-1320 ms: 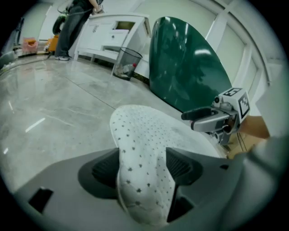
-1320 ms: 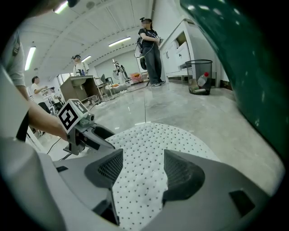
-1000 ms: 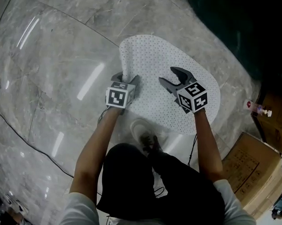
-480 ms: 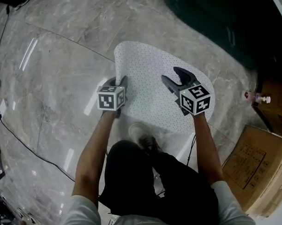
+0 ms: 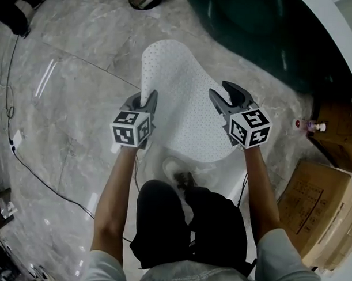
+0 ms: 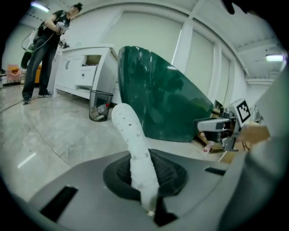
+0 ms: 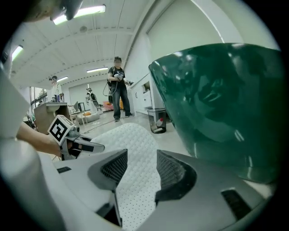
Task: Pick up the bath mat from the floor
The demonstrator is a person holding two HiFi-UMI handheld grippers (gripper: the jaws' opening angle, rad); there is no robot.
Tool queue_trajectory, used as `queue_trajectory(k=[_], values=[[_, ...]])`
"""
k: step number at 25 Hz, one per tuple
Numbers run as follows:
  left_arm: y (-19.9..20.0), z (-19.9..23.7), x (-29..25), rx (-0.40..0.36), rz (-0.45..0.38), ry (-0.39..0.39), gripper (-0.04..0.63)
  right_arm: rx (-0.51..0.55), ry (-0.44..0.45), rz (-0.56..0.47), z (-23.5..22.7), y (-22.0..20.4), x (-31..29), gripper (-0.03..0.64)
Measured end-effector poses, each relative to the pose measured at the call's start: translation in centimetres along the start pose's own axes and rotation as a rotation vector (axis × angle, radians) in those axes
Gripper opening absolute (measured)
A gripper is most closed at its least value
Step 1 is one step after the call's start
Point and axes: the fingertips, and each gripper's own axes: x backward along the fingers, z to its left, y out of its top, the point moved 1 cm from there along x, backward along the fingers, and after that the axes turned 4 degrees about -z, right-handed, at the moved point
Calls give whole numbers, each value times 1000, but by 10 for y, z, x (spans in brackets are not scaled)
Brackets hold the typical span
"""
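The left tool [image 5: 146, 99] is clamping the left edge of the white dotted rubber bath mat [image 5: 186, 108]; the jaws of the right tool [image 5: 222, 90] have just been closing and are standing apart around its right edge.

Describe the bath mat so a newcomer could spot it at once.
Find the large dark green object on the grey marble floor. In front of it, the left hand-held gripper pinches the bath mat, the only white, dotted sheet.

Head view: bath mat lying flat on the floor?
No, the left gripper is shut on one edge of the bath mat, and that side curls up off the floor.
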Motion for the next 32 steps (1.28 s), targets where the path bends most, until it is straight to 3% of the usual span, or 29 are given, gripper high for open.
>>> queue_trajectory(k=[3, 12, 18, 26, 32], values=[[32, -15, 28, -22, 10, -3, 34, 13, -3, -1, 9, 45, 17, 196], [156, -59, 132, 12, 23, 52, 34, 10, -8, 24, 38, 194, 83, 98], [259, -81, 226, 27, 21, 140, 33, 51, -6, 39, 63, 306, 140, 41], [403, -97, 378, 70, -111, 274, 34, 117, 33, -31, 127, 467, 221, 15], [509, -103, 482, -24, -221, 323, 32, 201, 30, -136, 168, 587, 275, 15]])
